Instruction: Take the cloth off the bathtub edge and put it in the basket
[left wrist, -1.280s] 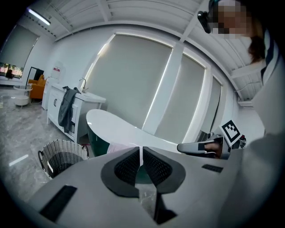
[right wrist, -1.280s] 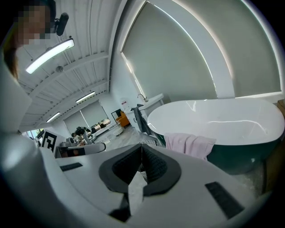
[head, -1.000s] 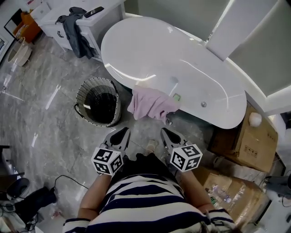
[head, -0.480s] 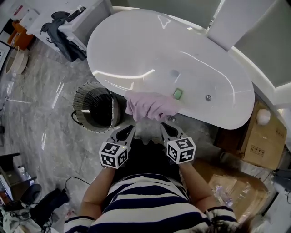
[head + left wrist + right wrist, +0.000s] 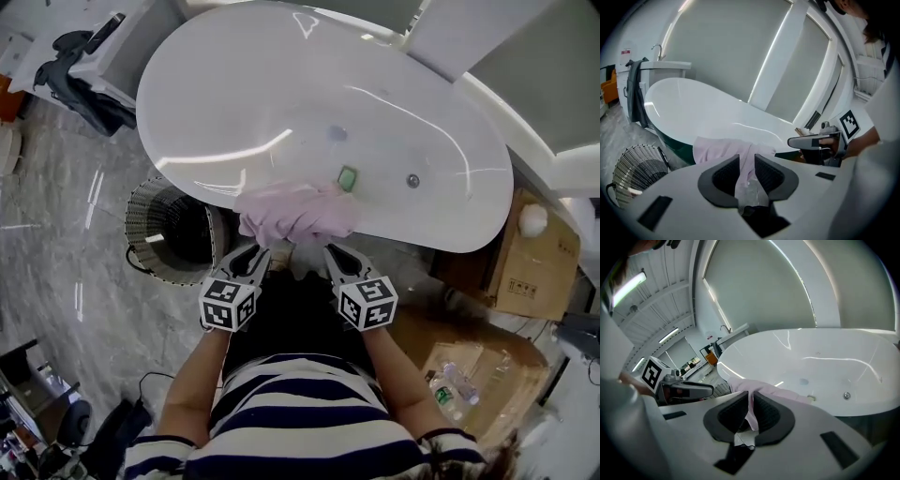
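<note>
Pink cloth hangs bunched over the near edge of the white bathtub, part on the rim and part down the outer wall. From below, at six o'clock, both grippers point up at its hanging edge. The left gripper is at about seven o'clock of the cloth. Its jaws have just been opening and stand a little apart, with a fold of cloth showing in the gap; the pads do not press on it. The right gripper is at about five o'clock. Its jaws are together, with only a thin pink strip showing in the slit between their tips.

A small green thing lies on the tub's inner slope, just at one o'clock of the cloth.

The woven basket stands on the floor at nine o'clock of the cloth, near it and close against the tub's outer wall. From the head view the tub's rim covers the basket's far side. Its inside is dark, and what it holds cannot be made out.

Grey stone floor lies open at eight to nine o'clock beyond the basket. Cardboard boxes crowd the side at three to four o'clock.
</note>
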`<state>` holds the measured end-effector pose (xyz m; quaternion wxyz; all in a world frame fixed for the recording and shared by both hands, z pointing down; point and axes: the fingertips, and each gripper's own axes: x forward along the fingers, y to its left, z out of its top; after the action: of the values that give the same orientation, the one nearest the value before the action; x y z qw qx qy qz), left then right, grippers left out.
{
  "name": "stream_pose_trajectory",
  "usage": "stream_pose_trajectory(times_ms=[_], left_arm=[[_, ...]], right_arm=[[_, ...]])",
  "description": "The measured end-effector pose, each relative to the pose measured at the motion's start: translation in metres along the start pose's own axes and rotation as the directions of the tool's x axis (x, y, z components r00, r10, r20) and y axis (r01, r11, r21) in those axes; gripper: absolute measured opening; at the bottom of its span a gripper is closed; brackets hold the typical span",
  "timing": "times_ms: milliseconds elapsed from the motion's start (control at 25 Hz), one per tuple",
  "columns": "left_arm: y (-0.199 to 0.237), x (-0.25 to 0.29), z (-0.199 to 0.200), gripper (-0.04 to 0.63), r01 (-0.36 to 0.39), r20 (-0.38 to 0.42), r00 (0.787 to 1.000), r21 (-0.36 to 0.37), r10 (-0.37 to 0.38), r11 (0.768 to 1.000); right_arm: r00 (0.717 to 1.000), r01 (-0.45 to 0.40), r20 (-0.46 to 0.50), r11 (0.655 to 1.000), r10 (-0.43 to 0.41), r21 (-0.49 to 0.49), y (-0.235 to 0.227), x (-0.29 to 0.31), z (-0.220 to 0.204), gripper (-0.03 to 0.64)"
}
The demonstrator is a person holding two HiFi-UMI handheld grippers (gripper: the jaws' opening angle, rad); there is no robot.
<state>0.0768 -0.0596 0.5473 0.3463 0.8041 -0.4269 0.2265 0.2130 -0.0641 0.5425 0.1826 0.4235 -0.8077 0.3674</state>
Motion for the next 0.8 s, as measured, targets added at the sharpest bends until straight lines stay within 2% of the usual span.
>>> stream_pose_trajectory(times_ms=[160,360,520,640,800], left_arm=[[0.008,0.016,0.003,0.117,0.040,-0.043,0.998,0.012,-0.039,0.999],[0.019,0.028,-0.004,0.120,0.052,-0.095,0.994,0.032,-0.048,0.998],[0.023,0.036,0.000,0.140,0.041,-0.114,0.993,0.103,-0.029,0.994],[0.026,0.043,0.006,0.172,0.034,-0.131,0.991,0.156,-0.013,0.987],[0.034,0.048,0.012,0.190,0.028,-0.147,0.989,0.160,-0.004,0.987]], right_arm=[[0.998,0.065,-0.027,0.998,-0.065,0.007,-0.021,0.014,-0.003,0.049],[0.987,0.141,-0.083,0.989,-0.137,0.052,-0.046,0.034,-0.018,0.193],[0.976,0.179,-0.128,0.983,-0.174,0.029,-0.057,0.049,-0.024,0.271],[0.963,0.237,-0.136,0.972,-0.234,0.006,-0.068,0.055,-0.024,0.299],[0.934,0.328,-0.153,0.944,-0.322,0.015,-0.091,0.057,-0.025,0.311]])
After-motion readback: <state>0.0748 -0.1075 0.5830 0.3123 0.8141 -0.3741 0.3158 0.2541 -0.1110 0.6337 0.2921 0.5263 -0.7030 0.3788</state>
